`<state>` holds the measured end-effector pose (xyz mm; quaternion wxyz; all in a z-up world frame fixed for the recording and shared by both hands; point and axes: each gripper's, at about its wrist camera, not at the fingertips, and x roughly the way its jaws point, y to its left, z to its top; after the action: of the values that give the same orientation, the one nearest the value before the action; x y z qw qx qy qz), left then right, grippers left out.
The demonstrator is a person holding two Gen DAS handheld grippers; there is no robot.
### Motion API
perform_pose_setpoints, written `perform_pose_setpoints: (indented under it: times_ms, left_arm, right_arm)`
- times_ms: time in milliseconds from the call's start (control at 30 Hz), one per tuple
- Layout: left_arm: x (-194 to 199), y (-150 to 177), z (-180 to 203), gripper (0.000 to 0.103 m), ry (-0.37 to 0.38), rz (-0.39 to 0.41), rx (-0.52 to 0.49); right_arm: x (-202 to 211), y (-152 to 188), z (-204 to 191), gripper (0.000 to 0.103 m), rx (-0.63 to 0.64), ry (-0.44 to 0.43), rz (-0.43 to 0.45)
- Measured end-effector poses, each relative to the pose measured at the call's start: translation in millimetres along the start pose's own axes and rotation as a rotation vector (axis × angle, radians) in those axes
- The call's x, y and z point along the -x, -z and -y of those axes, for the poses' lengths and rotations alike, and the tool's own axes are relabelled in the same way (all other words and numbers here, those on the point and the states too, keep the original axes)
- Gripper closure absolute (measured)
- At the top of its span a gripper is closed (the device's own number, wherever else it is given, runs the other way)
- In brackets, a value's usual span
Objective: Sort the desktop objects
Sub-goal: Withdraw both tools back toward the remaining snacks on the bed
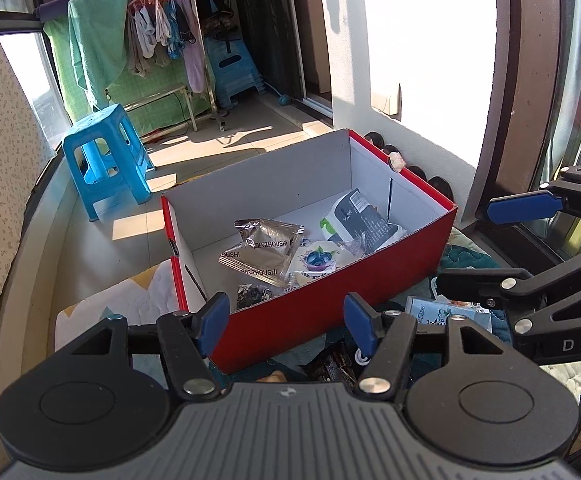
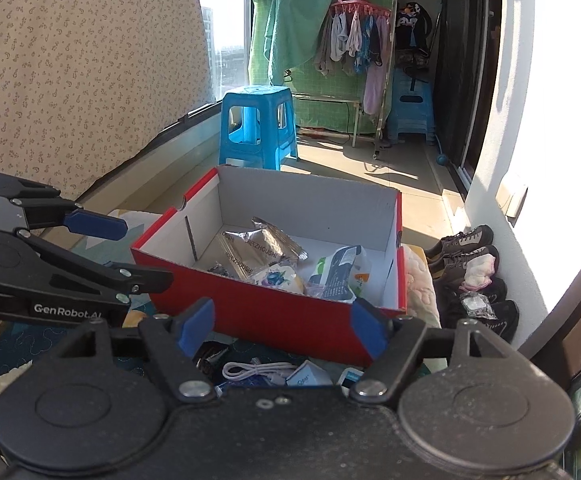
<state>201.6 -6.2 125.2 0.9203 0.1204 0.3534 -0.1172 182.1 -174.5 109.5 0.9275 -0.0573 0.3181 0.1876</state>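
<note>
A red cardboard box (image 1: 330, 304) with a white inside stands open in front of both grippers; it also shows in the right wrist view (image 2: 274, 312). Inside lie silver snack packets (image 1: 266, 252), a blueberry cup (image 1: 318, 262) and a white and grey pouch (image 1: 360, 220). My left gripper (image 1: 284, 322) is open and empty just before the box's near wall. My right gripper (image 2: 282, 326) is open and empty over a white cable (image 2: 250, 370) and small packets (image 2: 310, 376) on the teal quilt (image 2: 14, 344).
A blue stool (image 1: 106, 160) stands on the floor beyond the box. Shoes (image 2: 470, 264) line the wall at right. A clothes rack with a green towel (image 2: 298, 32) stands at the back. A dark packet (image 1: 332, 364) and a light blue packet (image 1: 442, 314) lie near the left gripper.
</note>
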Motion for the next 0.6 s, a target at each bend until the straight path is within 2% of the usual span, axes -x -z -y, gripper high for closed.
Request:
perform_pose_setpoints:
  times_ms: [100, 233, 433, 600]
  left_arm:
    - [11.5, 9.0, 3.9, 0.041, 0.011, 0.014, 0.005]
    - [25.4, 20.2, 5.2, 0.028, 0.029, 0.039, 0.035]
    - [46.1, 35.4, 4.7, 0.020, 0.030, 0.092, 0.074]
    - [56.1, 52.1, 2.9, 0.018, 0.018, 0.107, 0.088]
  right_arm:
    - [9.4, 8.2, -2.4, 0.026, 0.007, -0.009, 0.008]
    - [23.2, 16.9, -5.3, 0.022, 0.022, -0.027, 0.025]
    - [37.9, 26.5, -4.1, 0.020, 0.012, -0.012, 0.060]
    - [48.0, 42.2, 0.0, 0.020, -0.025, -0.001, 0.088]
